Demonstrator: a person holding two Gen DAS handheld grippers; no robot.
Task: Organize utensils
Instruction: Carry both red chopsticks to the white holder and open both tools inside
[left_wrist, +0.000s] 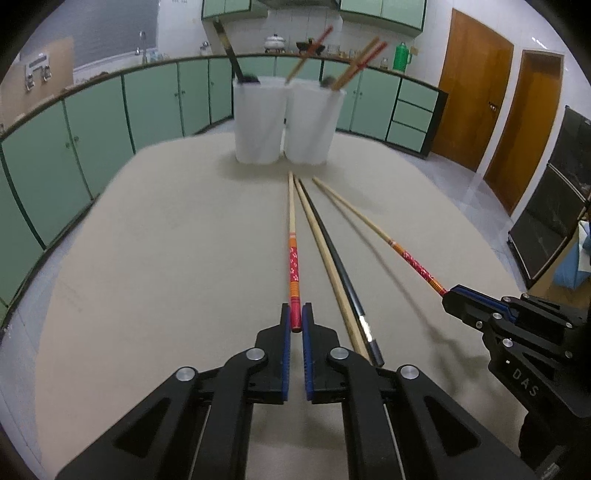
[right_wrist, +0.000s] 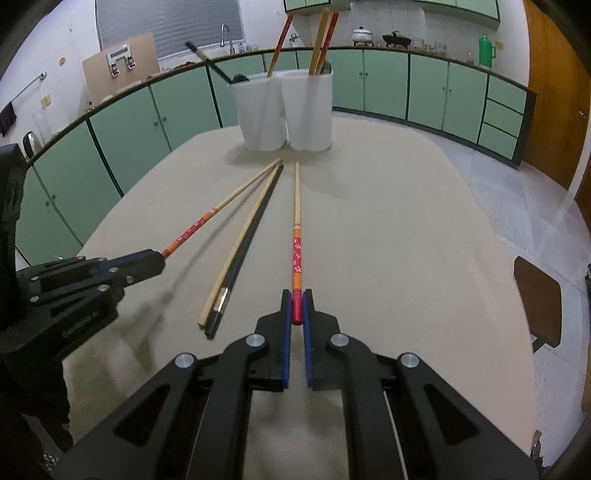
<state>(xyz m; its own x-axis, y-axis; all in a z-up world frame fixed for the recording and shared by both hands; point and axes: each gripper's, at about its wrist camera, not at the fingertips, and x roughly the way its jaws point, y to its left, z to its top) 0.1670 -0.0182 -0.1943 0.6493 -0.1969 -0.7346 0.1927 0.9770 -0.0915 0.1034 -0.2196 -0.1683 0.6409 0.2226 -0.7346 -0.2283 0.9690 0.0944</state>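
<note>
Each gripper pinches the red-patterned end of a long bamboo chopstick: the left gripper (left_wrist: 296, 318) its chopstick (left_wrist: 291, 236), the right gripper (right_wrist: 296, 306) the matching one (right_wrist: 296, 221). A plain wooden chopstick (left_wrist: 325, 254) and a black chopstick (left_wrist: 340, 258) lie on the beige table (left_wrist: 166, 258), unsorted. The two white plastic holders (left_wrist: 282, 122) already hold several utensils. "DAS" is legible on the right gripper's body

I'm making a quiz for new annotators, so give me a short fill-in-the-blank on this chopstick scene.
1. The left gripper is shut on the red-handled chopstick, and the right gripper grips ____ just like it.
2. Between the two held chopsticks lie a plain wooden chopstick and a ____ one.
3. The number of white containers at the table's far end is ____.

Missing words: another; black; two
</note>
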